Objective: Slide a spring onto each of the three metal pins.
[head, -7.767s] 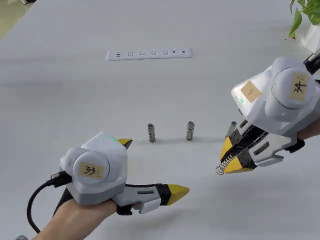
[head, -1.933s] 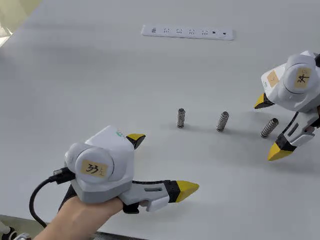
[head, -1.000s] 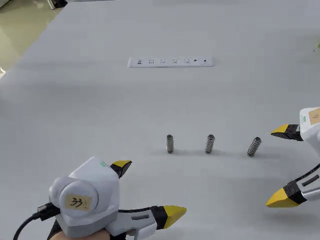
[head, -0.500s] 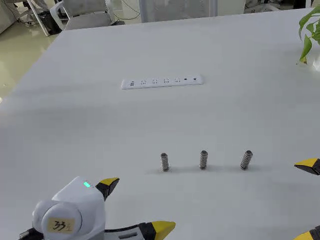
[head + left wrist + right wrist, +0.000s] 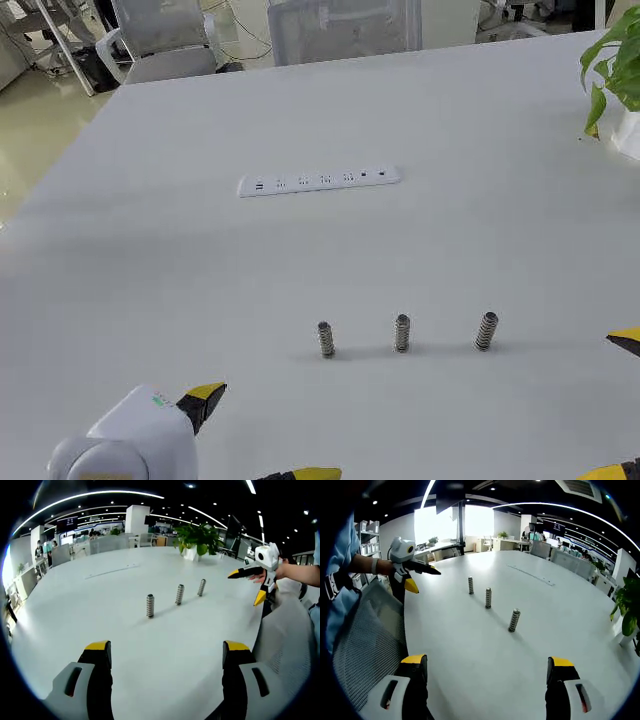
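Springs [image 5: 401, 333] untouched; left claw [image 5: 166, 645], right claw [image 5: 485, 659] wide open

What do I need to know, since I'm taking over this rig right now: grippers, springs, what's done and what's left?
Left gripper: open, empty, low over the near edge of the table.
Right gripper: open, empty, off to the right of the row.
Springs: left spring, middle spring and right spring stand in a row mid-table, clear of both grippers. The right spring leans slightly.
Done: all three springs look placed.
Left: probably nothing; perhaps check that the leaning one is fully seated.
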`<state>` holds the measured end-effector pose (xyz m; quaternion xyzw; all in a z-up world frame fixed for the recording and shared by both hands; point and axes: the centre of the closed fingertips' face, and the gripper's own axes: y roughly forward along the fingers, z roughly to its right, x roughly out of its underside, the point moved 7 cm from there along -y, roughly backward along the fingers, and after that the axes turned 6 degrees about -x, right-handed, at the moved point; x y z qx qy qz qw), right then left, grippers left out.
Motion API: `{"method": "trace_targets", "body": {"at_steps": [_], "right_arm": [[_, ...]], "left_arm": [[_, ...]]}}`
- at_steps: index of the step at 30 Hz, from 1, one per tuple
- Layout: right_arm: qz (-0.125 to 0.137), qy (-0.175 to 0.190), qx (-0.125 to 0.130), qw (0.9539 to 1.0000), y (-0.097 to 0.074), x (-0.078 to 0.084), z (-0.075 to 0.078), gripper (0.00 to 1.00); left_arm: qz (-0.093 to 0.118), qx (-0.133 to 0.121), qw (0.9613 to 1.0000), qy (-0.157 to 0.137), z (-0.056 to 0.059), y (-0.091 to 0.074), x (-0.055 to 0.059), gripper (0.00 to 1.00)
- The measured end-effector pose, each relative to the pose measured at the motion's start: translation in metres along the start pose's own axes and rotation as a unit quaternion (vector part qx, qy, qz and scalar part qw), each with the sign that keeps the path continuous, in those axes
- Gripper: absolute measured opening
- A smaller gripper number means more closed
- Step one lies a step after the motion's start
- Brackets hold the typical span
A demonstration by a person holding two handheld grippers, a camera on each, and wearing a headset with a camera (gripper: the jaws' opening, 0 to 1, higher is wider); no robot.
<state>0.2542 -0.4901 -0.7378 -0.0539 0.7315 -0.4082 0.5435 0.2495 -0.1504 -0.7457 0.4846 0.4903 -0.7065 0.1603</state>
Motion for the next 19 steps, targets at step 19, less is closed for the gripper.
{"method": "trace_targets", "body": {"at_steps": [19], "right_arm": [[0.01,0.019,0.017,0.9996,-0.003,0.012,-0.003,0.99]], "left_arm": [[-0.004,-0.002,1.0,-0.005,0.005,-0.003,0.01,0.9]]}}
